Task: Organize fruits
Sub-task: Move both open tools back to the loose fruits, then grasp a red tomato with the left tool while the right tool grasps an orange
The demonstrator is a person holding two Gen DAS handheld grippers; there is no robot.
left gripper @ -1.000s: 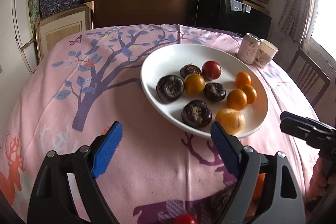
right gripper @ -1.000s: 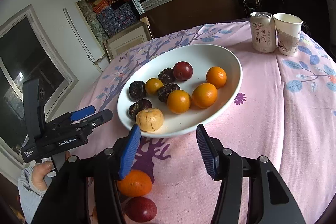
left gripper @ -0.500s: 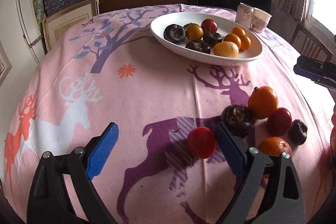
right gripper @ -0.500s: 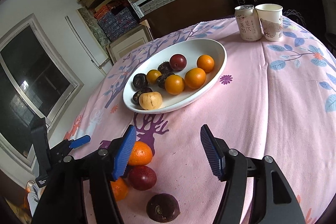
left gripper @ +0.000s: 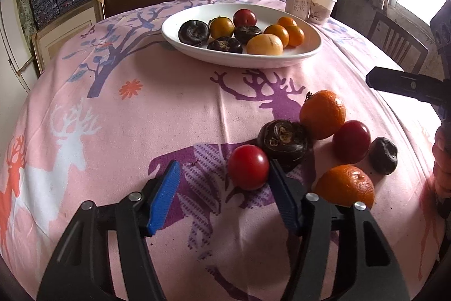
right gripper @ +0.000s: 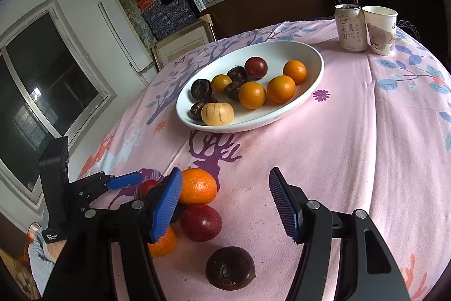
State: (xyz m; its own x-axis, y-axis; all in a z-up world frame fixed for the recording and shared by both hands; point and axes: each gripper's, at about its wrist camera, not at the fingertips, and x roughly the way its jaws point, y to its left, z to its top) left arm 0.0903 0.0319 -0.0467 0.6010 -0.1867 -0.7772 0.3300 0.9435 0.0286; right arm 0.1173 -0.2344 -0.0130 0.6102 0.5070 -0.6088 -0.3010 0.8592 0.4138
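Red fruit [left gripper: 248, 170] beside left jaws, can [right gripper: 349, 28], cup [right gripper: 381, 30]

The left tool [left gripper: 222, 195] gapes wide low over the worktop [left gripper: 169, 114], a red fruit [left gripper: 248, 167] touching its right finger.

The left tool [left gripper: 222, 196] hangs low over the table with its blue pads spread wide, gripping nothing. The right tool [right gripper: 225, 202] hangs alongside, equally wide apart and empty.
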